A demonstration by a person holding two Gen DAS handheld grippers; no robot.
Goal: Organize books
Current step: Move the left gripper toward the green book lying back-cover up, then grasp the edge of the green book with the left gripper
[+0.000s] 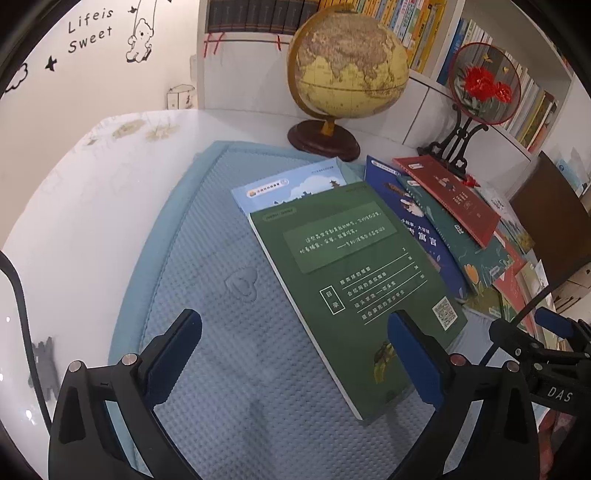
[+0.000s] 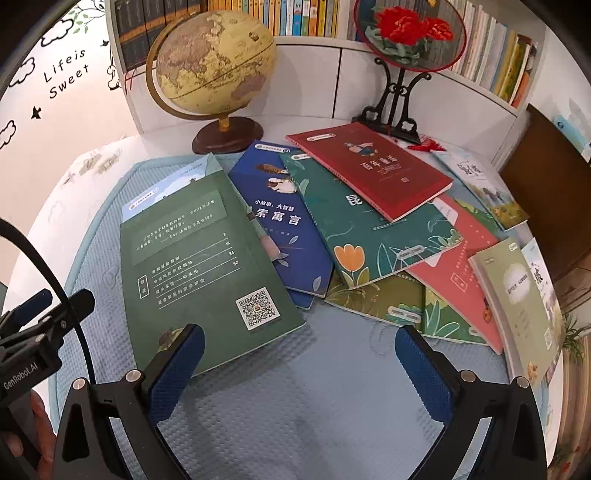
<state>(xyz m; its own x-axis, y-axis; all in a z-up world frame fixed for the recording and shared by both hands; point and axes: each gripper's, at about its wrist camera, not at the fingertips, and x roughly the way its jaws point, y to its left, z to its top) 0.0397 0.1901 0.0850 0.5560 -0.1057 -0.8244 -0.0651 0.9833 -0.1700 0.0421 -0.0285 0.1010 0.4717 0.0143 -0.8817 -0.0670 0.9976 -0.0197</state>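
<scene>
Overhead, both sets of jaws hover wide and empty above the blue mat [image 1: 207, 236]. Left gripper [image 1: 295, 354]: the dark green book [image 1: 351, 273] lies flat just ahead, its near corner passing under the right-hand finger. It rests on a light blue book [image 1: 280, 188]. Right gripper [image 2: 299, 365]: the same green book [image 2: 199, 273] sits ahead and to the left, its bottom edge by the left finger. Ahead and to the right, books overlap in a loose fan: navy book [image 2: 280, 229], teal flower book [image 2: 373, 236], red book [image 2: 373, 166] on top. Bookshelf [image 2: 303, 18] at the back is filled with upright spines. The white surface [image 1: 92, 192] also carries a globe [image 1: 347, 66] and a standing round fan [image 2: 410, 33]. Wall decal reads "Life is Sweet".
</scene>
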